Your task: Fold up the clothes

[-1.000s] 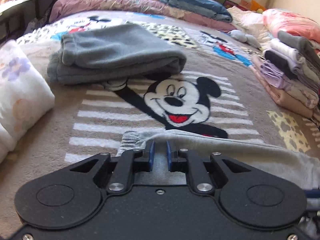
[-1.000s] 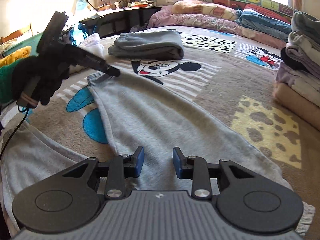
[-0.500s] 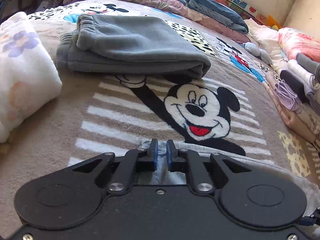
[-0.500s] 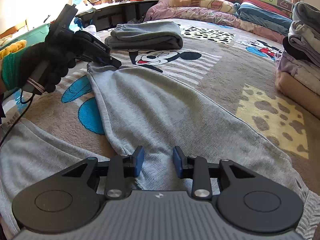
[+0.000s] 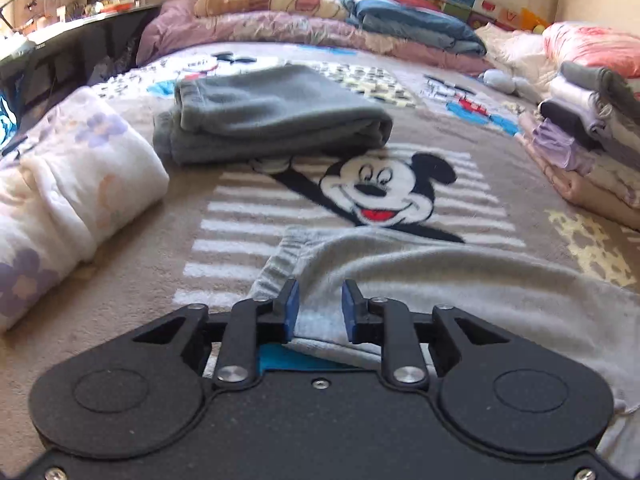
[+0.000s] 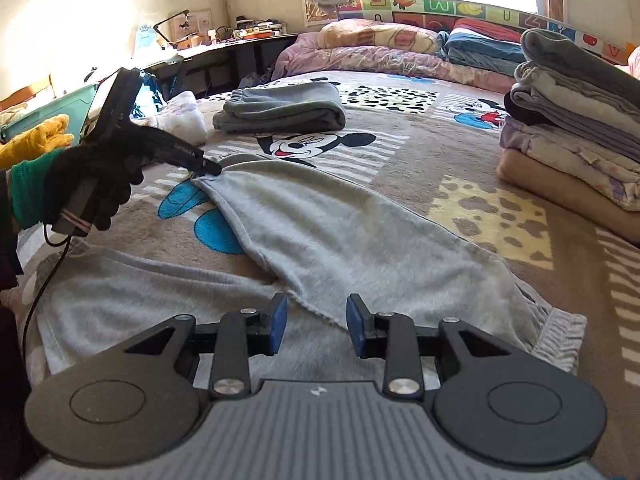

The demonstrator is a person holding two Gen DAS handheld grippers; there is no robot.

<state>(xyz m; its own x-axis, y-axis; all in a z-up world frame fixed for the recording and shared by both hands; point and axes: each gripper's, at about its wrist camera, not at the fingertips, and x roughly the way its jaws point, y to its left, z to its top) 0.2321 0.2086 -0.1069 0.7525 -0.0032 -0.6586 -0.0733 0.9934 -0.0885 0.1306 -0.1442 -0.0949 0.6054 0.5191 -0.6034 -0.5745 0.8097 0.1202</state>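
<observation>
1. Left gripper (image 5: 316,306): the blue pads, pinched on the hem of the light grey sweatpants (image 6: 340,236) a second ago, are now opening; cloth lies between them, but the pads no longer press on it.
2. Right gripper (image 6: 316,322): jaws apart, at the same width as before, over the raw edge of the sweatpants at lower centre; nothing is clamped.
3. Sweatpants: spread flat on the cartoon-mouse blanket (image 5: 380,192), running from centre left to lower right of the right wrist view, one leg folded across the other. The cuff (image 5: 288,252) now lies slack on the blanket, just below the mouse's face.
4. Gloved hand (image 6: 92,184): at the left of the right wrist view, gripping the left tool, whose tip sits at the cuff.
5. Folded dark grey garment (image 5: 272,120): unmoved, above the mouse's face.
6. Stack of folded clothes (image 6: 576,132): right edge, unchanged.
</observation>
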